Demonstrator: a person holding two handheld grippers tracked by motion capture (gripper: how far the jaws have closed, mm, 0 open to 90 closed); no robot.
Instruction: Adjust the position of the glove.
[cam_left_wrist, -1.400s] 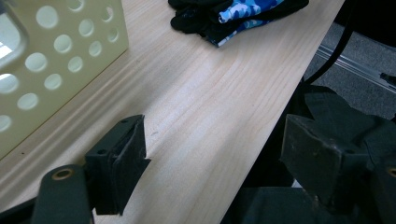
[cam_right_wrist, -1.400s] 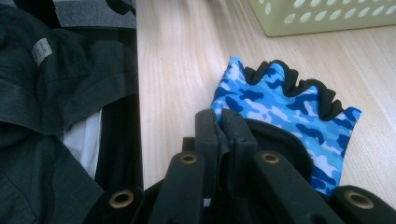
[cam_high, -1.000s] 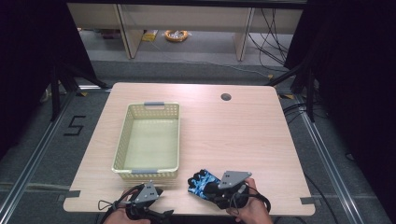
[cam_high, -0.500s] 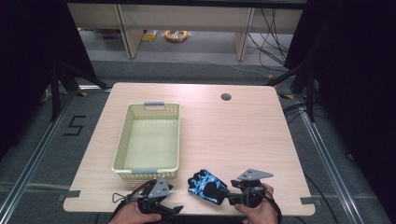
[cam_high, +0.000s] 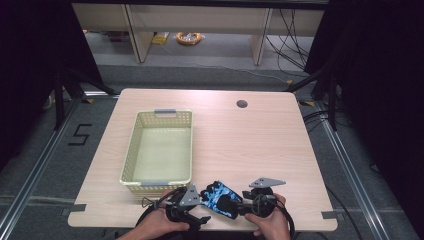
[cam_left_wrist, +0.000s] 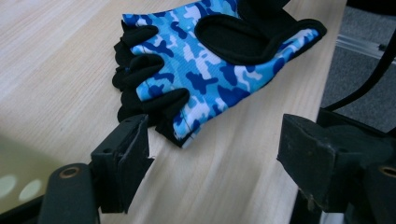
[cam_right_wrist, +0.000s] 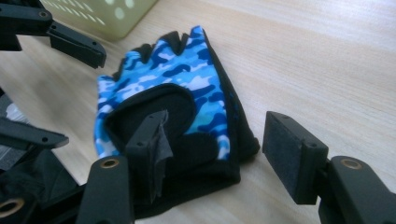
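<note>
In the high view, a blue camouflage fingerless glove is lying flat near the front edge of the table, just right of the near corner of the yellow basket. Its long axis is running slantwise, finger stubs toward the left gripper and cuff toward the right gripper, so it is sitting between the two. A second ago the right gripper was lying over the glove; it is now sitting drawn back to the glove's right end, and the left gripper is sitting closer in at the finger end than before.

In the left gripper view, the left gripper is holding its jaws spread wide and gripping nothing. The glove is lying ahead of them, finger stubs pointing toward the left jaw and nearly reaching its tip, cuff pointing away. This view is showing the black finger edging and the table's edge beyond the right jaw.

In the right gripper view, the right gripper has just been opening, its jaws standing apart. The glove is lying with its black cuff between them, under the left jaw, well apart from the right pad, fingers pointing away toward the basket. Here the left gripper's jaw tips are showing beyond the glove.
</note>
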